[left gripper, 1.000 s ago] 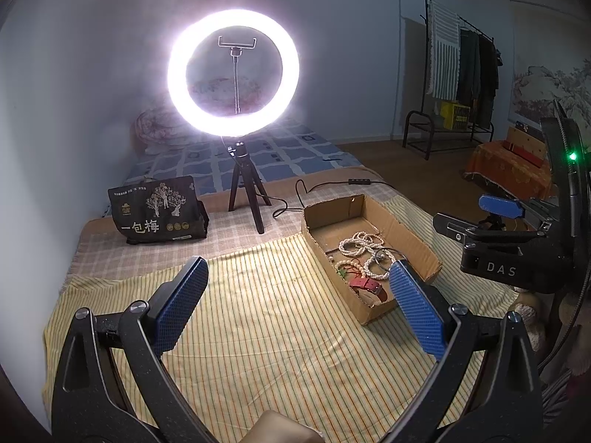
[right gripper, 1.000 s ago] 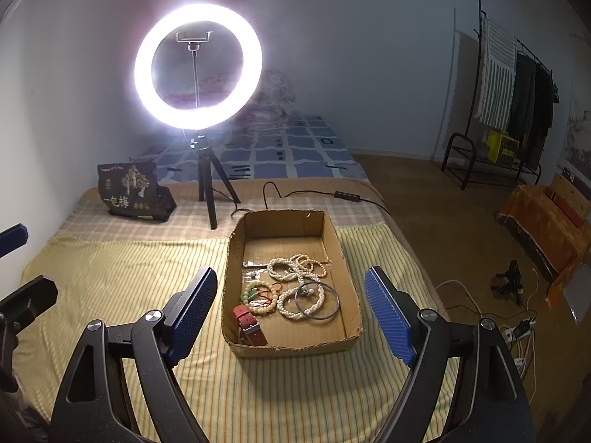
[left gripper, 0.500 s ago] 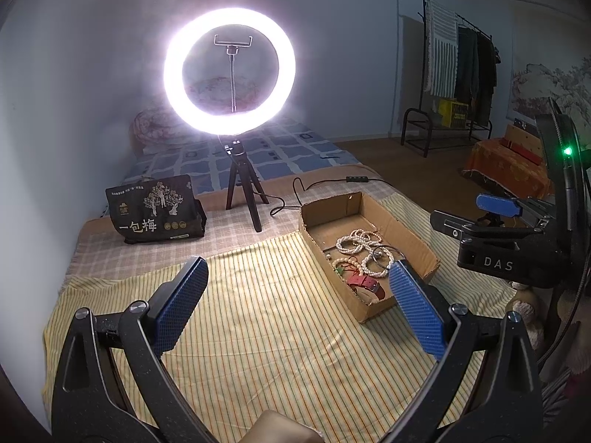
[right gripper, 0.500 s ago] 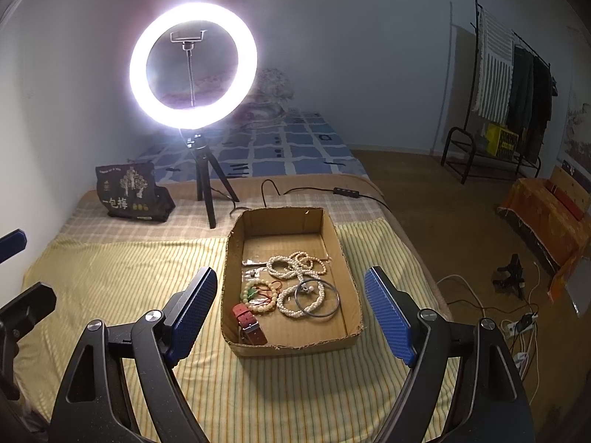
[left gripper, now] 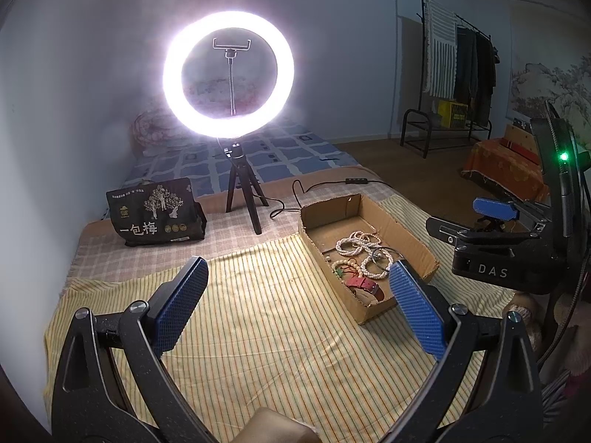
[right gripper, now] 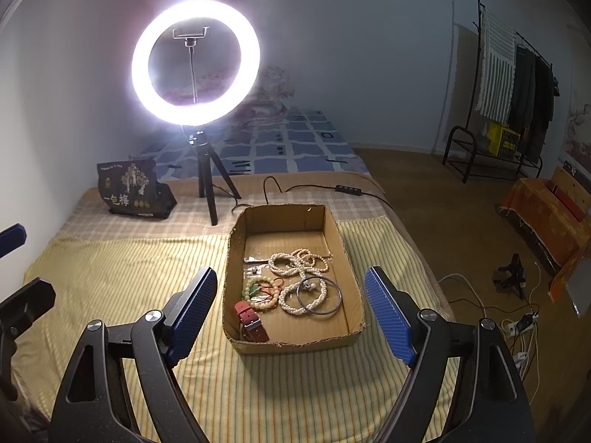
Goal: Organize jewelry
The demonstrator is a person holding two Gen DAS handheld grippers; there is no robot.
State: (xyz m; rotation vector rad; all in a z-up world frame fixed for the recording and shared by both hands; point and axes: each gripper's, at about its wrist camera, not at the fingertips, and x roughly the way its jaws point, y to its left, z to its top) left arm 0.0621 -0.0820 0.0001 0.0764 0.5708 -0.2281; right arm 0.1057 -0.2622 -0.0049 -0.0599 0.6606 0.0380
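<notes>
On the striped bed cover (right gripper: 122, 277), the jewelry (right gripper: 291, 284) is seen heaped inside the cardboard box (right gripper: 347, 269), both the left claw (left gripper: 295, 306) and right claw (right gripper: 291, 313) are held apart and empty, and any pick is best confined to one untangled strand.

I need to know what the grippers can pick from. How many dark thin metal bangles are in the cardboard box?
1. The bangle lies flat on the floor of the cardboard box, right of centre toward the near end, overlapping a white bead strand. Others could be hidden under the tangled beads.
</notes>
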